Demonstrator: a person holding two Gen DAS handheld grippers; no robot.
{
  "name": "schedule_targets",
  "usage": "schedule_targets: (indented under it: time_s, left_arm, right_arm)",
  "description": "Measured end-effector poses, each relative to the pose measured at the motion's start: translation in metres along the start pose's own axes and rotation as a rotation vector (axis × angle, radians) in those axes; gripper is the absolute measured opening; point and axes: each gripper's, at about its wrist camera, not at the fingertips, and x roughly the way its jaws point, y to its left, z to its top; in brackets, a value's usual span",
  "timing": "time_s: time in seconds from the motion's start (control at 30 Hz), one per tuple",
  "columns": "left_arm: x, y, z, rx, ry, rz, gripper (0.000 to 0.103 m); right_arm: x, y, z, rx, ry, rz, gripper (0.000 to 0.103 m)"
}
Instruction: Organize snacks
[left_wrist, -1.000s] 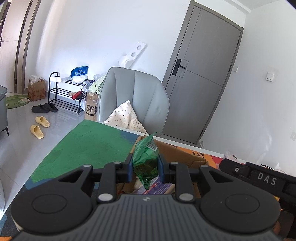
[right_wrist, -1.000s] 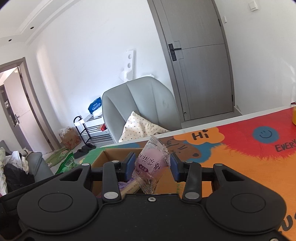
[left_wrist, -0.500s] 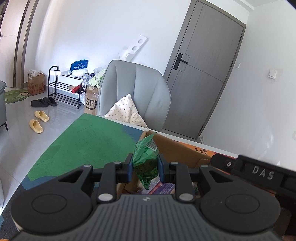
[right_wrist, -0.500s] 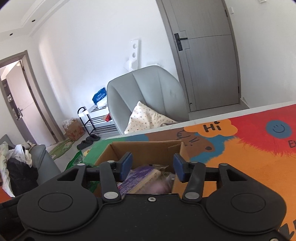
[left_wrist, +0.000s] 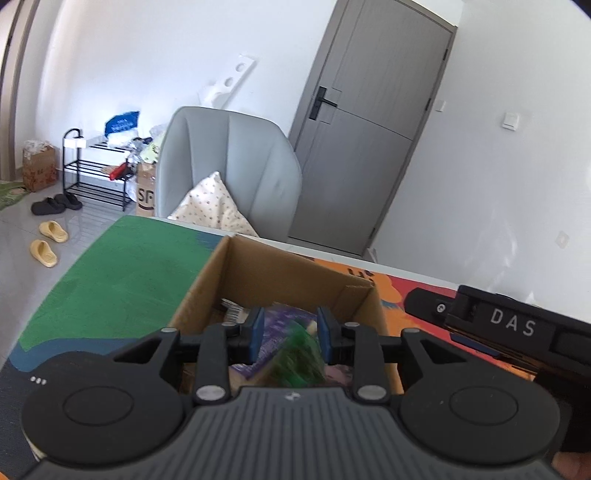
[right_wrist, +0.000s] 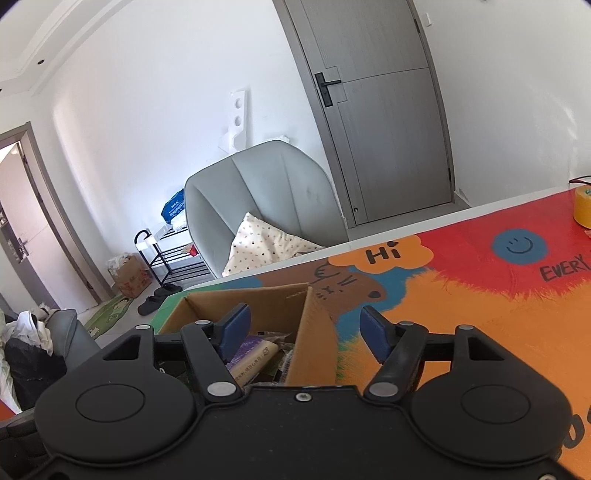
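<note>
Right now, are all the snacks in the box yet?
Nearly. The cardboard box already holds several packets. The right gripper has just opened and is empty. The left gripper has just opened too, and its green packet, blurred, is dropping in. Whether more snacks remain, I can't see.

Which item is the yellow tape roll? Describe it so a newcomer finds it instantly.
Start from the colourful mat covering the table. Follow its red part to the far right edge, past the blue smiley face. The yellow tape roll stands there alone, far from the cardboard box.
</note>
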Motion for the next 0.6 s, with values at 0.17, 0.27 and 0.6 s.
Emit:
schedule_targets:
  time_s: [0.17,0.27,0.6]
  left_arm:
    - [-0.008,0.003,-0.003,-0.01,-0.009,0.02,0.047]
    - [-0.011,0.005,-0.003,-0.017,-0.005,0.034,0.051]
    - [-0.03,0.002,-0.009,0.01,-0.029,0.082,0.079]
  right_arm:
    - [-0.009,-0.005,-0.003,0.015,-0.008,-0.01,0.07]
    - [-0.014,-0.007,-0.005,0.018,-0.011,-0.013,0.073]
    - [-0.035,-0.012,-0.017,0.042,-0.018,-0.021,0.081]
